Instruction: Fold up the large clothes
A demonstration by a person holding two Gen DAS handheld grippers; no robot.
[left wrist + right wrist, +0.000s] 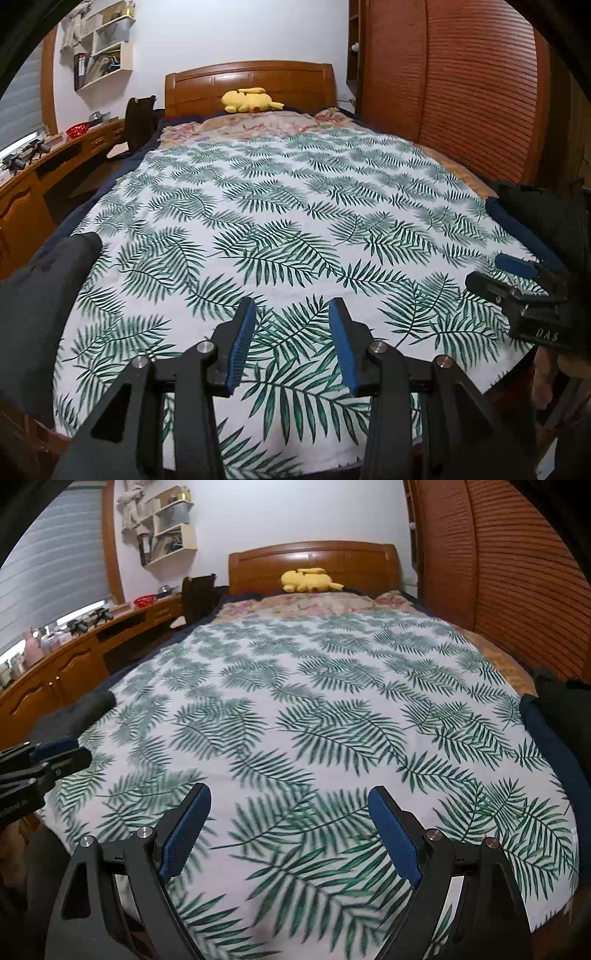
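Observation:
A large white cloth printed with green fern leaves (280, 206) lies spread flat over the bed and also fills the right wrist view (314, 709). My left gripper (291, 306) hovers over the cloth's near part, its blue pads apart with only the cloth below them. My right gripper (290, 794) stands wide open above the same near part, nothing between its fingers. Each gripper shows in the other's view: the right one (495, 273) over the cloth's right side, the left one (70, 753) at the left edge.
A yellow plush toy (249, 100) lies by the wooden headboard (251, 79), on a floral cover (258, 123). A dark grey bundle (44, 295) sits at the bed's left corner, a black one (535, 206) at the right. A wooden desk (55, 158) runs along the left, a wardrobe (461, 85) on the right.

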